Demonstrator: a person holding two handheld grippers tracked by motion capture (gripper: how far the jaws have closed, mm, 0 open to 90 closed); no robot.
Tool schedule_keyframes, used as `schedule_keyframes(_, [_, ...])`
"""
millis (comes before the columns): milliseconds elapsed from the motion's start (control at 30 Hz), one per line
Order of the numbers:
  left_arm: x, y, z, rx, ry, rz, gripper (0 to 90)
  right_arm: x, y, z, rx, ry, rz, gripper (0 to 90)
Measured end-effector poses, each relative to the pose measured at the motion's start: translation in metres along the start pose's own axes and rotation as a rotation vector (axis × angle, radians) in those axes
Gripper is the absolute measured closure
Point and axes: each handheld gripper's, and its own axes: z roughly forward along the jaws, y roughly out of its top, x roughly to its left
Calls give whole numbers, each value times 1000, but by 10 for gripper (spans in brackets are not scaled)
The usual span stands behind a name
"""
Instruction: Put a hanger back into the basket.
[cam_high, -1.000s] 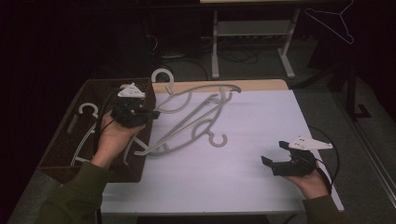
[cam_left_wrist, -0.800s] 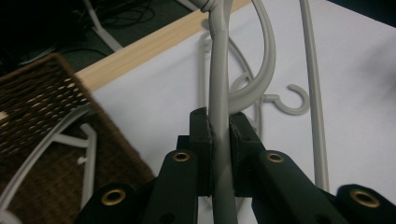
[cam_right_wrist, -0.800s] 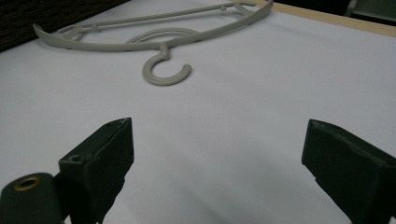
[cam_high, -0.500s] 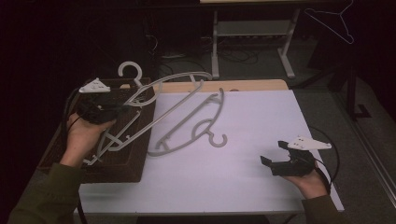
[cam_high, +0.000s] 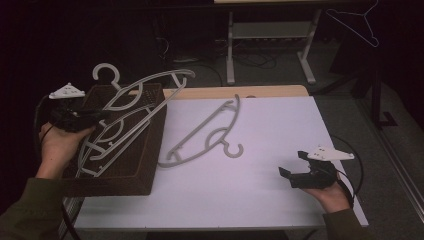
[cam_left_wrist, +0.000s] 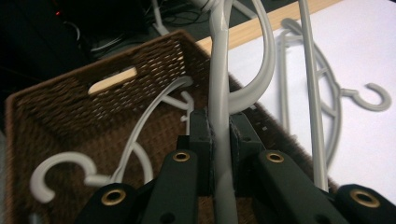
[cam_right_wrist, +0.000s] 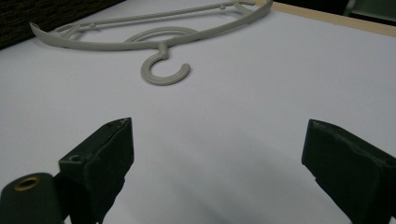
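My left gripper (cam_high: 101, 114) is shut on a bar of a grey plastic hanger (cam_high: 150, 81) and holds it tilted over the brown wicker basket (cam_high: 150, 150) at the table's left. In the left gripper view the jaws (cam_left_wrist: 219, 122) pinch that bar (cam_left_wrist: 218, 70), and another grey hanger (cam_left_wrist: 51, 175) lies inside the basket (cam_left_wrist: 70, 100). A second grey hanger (cam_high: 205, 131) lies flat in the middle of the white table, also seen as a hanger hook (cam_left_wrist: 376, 100) and as a hanger (cam_right_wrist: 159, 39). My right gripper (cam_high: 293, 165) (cam_right_wrist: 217, 140) rests open at the front right, with nothing between its fingers.
The white table top (cam_high: 260, 195) has a wooden far edge (cam_high: 240, 91). Behind it stand a metal frame (cam_high: 270, 40) and cables on the floor. A thin wire hanger (cam_high: 357, 22) hangs at the back right.
My left gripper has carried its hanger leftward from above the table to over the basket. The hanger on the table and my right gripper have stayed in place.
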Motion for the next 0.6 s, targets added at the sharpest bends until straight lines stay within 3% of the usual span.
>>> schedule_keyframes(400, [37,-21,-7,16,68,-29,822,-1,0,0,-1,-6,3,87])
schedule_keyframes(600, [50,-30,-5,36,81,-34,823,0,-1,1,5,-9,7,87])
